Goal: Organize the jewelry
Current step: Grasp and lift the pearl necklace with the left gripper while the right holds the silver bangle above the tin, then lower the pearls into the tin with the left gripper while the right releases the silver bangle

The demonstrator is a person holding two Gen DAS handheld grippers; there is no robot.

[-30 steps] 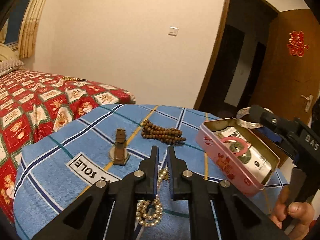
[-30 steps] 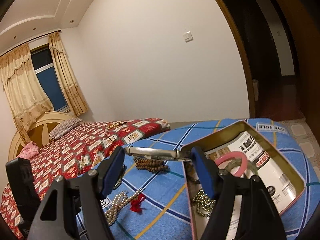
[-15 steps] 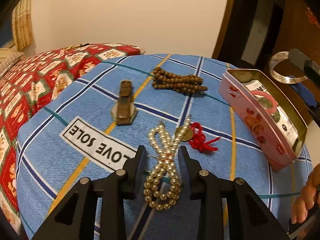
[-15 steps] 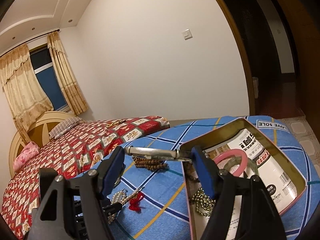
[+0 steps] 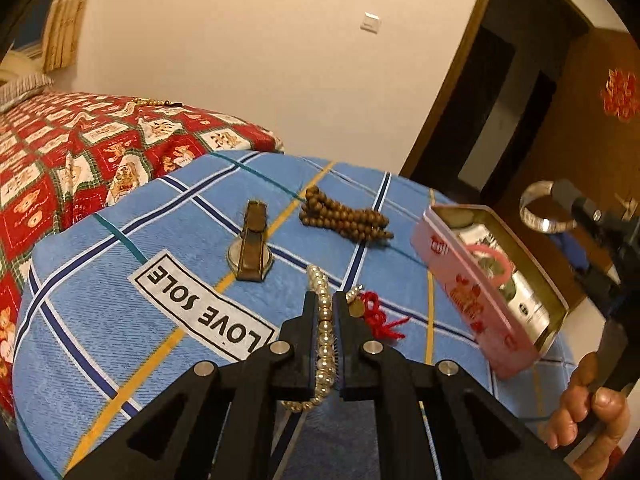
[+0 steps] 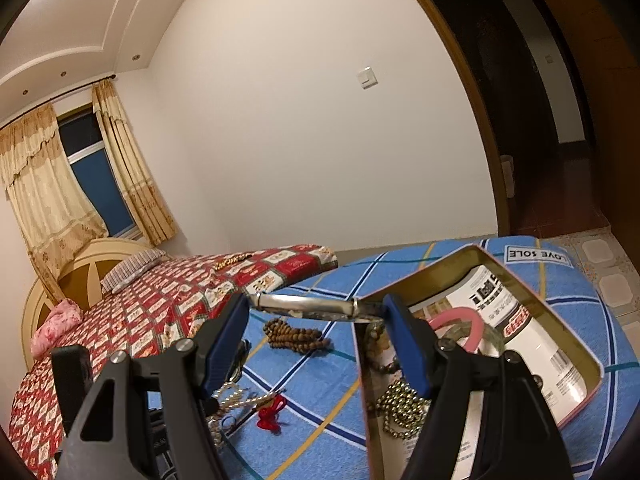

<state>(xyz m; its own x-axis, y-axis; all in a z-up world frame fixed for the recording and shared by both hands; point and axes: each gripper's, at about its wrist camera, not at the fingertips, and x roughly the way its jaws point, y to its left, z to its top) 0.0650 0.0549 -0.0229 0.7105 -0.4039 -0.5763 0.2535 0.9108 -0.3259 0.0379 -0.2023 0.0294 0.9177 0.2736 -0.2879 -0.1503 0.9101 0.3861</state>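
On the blue checked cloth [image 5: 120, 272], seen from the left wrist, the left gripper [image 5: 325, 312] had just closed on the pearls [image 5: 323, 332], its jaws pinching the strand lengthwise near the cloth's near edge. A red tassel [image 5: 380, 320] lay touching the pearls on their right. Farther back, near the middle, sat a watch [image 5: 252, 248] and a heap of wood beads [image 5: 344, 220], both untouched. The pink tin [image 5: 472, 296] stood open at the right edge with a pink ring [image 5: 492, 256] already inside. Beyond it the right gripper held a silver bangle [image 5: 544, 208] in the air.

From the right wrist, the right gripper [image 6: 316, 308] stood wide, its blue pads clamped on the bangle [image 6: 304, 306] from both sides, above the tin's [image 6: 560, 320] near corner. Inside lay the pink ring [image 6: 456, 316] and a gold bead chain [image 6: 400, 408]. So the job looked roughly half done: two pieces boxed, two in grip, and the watch and wood beads [image 6: 296, 336] left on the cloth [image 6: 600, 320].
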